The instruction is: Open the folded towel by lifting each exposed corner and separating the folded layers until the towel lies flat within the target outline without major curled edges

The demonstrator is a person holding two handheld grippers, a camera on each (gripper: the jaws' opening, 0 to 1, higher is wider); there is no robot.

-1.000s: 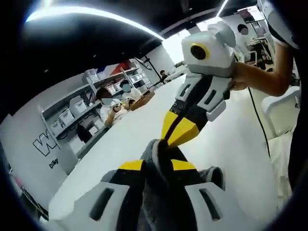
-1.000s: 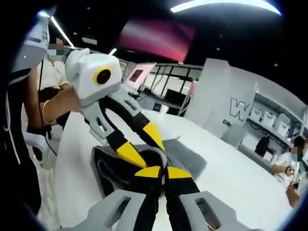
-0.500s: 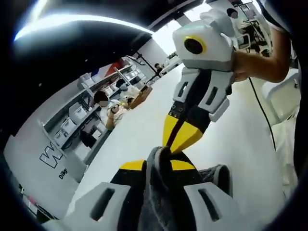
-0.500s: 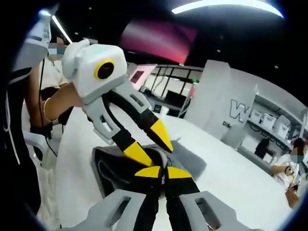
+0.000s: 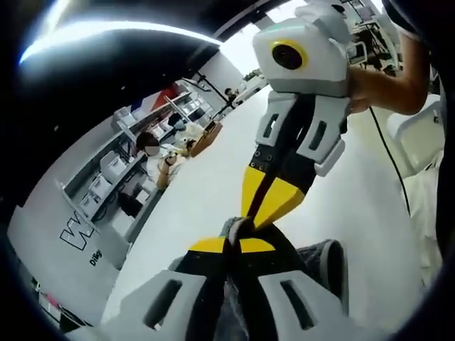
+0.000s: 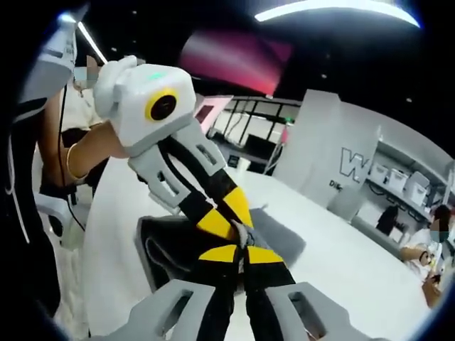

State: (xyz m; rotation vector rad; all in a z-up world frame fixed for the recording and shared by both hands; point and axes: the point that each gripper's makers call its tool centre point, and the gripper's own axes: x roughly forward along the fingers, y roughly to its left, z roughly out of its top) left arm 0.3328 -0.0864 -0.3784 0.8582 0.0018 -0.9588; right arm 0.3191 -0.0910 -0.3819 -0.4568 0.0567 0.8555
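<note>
A grey towel (image 6: 284, 231) lies bunched on the white table (image 6: 341, 270), one fold pulled up between the two grippers. In the left gripper view, my left gripper (image 5: 226, 245) is shut on a raised ridge of the towel (image 5: 238, 227). The right gripper (image 5: 264, 206) comes down from the upper right, its yellow tips pinched together on the same ridge. Seen from the right gripper view, my right gripper (image 6: 242, 252) is shut on the fold, and the left gripper (image 6: 229, 217) meets it from the left, tips almost touching. The rest of the towel hides behind the jaws.
The white table (image 5: 206, 192) stretches far beyond the towel. A person's hand (image 5: 370, 78) holds the right gripper; an arm (image 6: 85, 153) holds the left. Shelves with boxes (image 5: 106, 170) and seated people (image 5: 167, 160) sit beyond the table's far edge.
The left gripper's jaws, spread around a thick bunch of towel before, have come together on a thin ridge of it. The right gripper stays pinched on the fold.
</note>
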